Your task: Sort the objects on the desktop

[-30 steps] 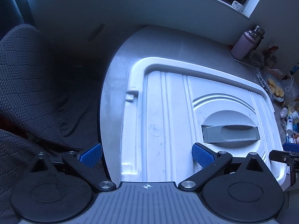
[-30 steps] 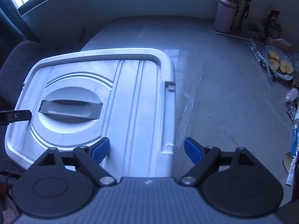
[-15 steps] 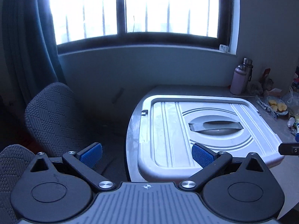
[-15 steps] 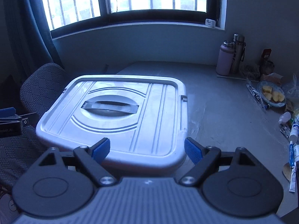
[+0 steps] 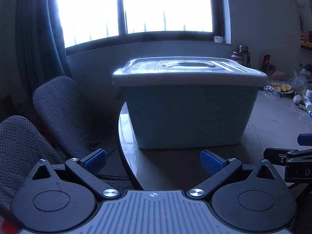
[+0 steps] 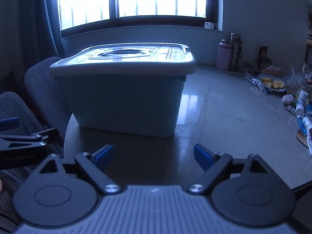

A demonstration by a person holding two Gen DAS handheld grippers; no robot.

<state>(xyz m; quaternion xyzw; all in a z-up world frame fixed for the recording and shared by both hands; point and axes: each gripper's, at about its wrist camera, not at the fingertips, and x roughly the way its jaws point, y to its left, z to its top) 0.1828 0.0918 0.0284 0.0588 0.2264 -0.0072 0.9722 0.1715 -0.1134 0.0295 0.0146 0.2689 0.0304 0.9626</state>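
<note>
Occupying the 12 o'clock zone of both wrist views, the table carries a pale blue storage box with its grey lid fitted on top. 2 padded chairs stand at 9 o'clock. 2 flasks, a plate of food and several tubes lie at 2 to 3 o'clock. The left gripper stands wide apart, holding nothing. The right gripper is opening, nothing between its jaws.
</note>
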